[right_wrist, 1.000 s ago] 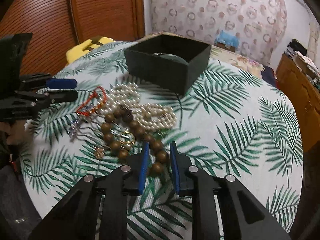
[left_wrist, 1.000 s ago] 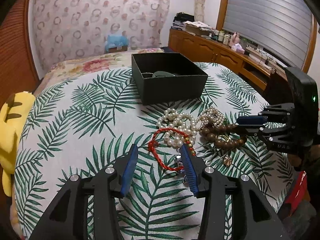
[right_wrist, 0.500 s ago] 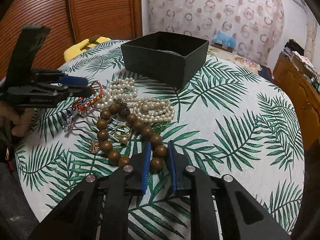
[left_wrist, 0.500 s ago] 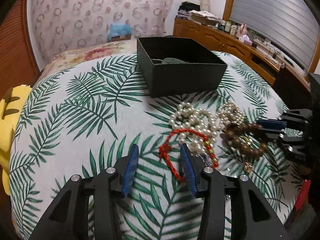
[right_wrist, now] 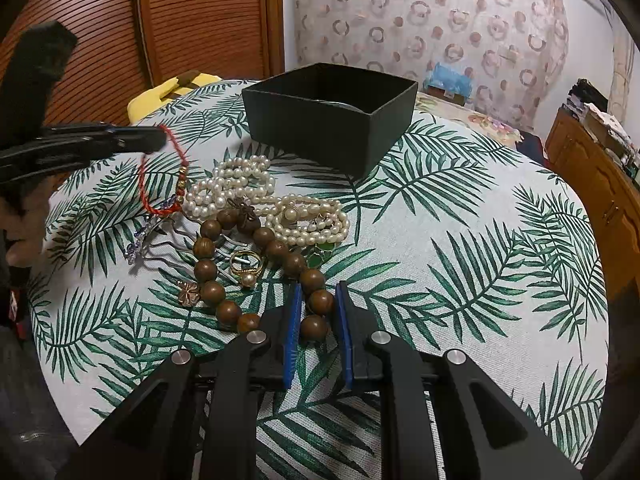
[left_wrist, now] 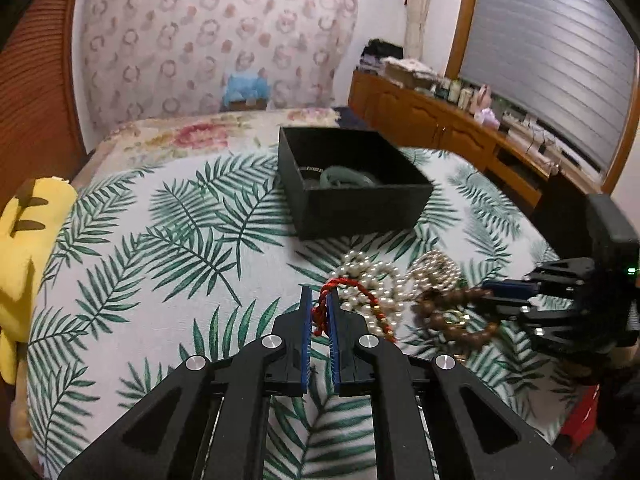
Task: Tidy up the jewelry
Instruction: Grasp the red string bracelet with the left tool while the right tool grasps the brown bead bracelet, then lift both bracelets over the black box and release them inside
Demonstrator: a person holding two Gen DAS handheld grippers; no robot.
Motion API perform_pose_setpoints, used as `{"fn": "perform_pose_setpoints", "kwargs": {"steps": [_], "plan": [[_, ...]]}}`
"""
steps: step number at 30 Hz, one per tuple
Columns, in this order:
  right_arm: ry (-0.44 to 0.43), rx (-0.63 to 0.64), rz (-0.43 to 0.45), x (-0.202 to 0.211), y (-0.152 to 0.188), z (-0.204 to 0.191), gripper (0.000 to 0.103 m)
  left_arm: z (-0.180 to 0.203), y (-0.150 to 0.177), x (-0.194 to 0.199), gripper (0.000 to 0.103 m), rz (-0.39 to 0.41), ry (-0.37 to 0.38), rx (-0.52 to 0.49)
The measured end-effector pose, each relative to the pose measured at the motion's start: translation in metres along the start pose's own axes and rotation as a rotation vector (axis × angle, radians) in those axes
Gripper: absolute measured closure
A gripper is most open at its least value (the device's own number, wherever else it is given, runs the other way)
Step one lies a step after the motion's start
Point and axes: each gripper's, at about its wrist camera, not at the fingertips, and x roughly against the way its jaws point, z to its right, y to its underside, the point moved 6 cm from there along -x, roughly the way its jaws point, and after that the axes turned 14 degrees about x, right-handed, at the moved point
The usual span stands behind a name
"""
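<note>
A pile of jewelry lies on the leaf-print cloth before a black open box (left_wrist: 352,184) (right_wrist: 328,120). My left gripper (left_wrist: 319,300) (right_wrist: 158,140) is shut on a red cord bracelet (left_wrist: 348,300) (right_wrist: 168,184) and lifts one end of it off the cloth. My right gripper (right_wrist: 318,300) (left_wrist: 496,294) has its blue pads on both sides of a brown wooden bead bracelet (right_wrist: 256,264) (left_wrist: 452,316), touching the beads. White pearl strands (right_wrist: 256,196) (left_wrist: 380,276) lie between the bracelets and the box. A green bangle (left_wrist: 344,176) lies in the box.
A gold ring (right_wrist: 246,264), a small butterfly charm (right_wrist: 188,292), a silver hair comb (right_wrist: 160,236) and a green earring (right_wrist: 320,252) lie among the beads. A yellow plush (left_wrist: 24,248) sits at the left edge. A wooden cabinet (left_wrist: 460,140) stands at the right.
My left gripper has moved forward, shut on the red cord bracelet and raised it. My right gripper stays around the wooden beads.
</note>
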Motion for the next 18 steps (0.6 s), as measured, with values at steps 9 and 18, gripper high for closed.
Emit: {"fn": "perform_pose_setpoints", "kwargs": {"steps": [9,18], "plan": [[-0.009,-0.007,0.002,-0.001,0.000,0.000,0.083,0.006,-0.004,0.021,0.097,0.053,0.004,-0.009],[0.018,0.025,0.019,0.004,-0.005,-0.008,0.088,0.009,-0.008,0.030,0.097,0.078,0.004,-0.024]]}}
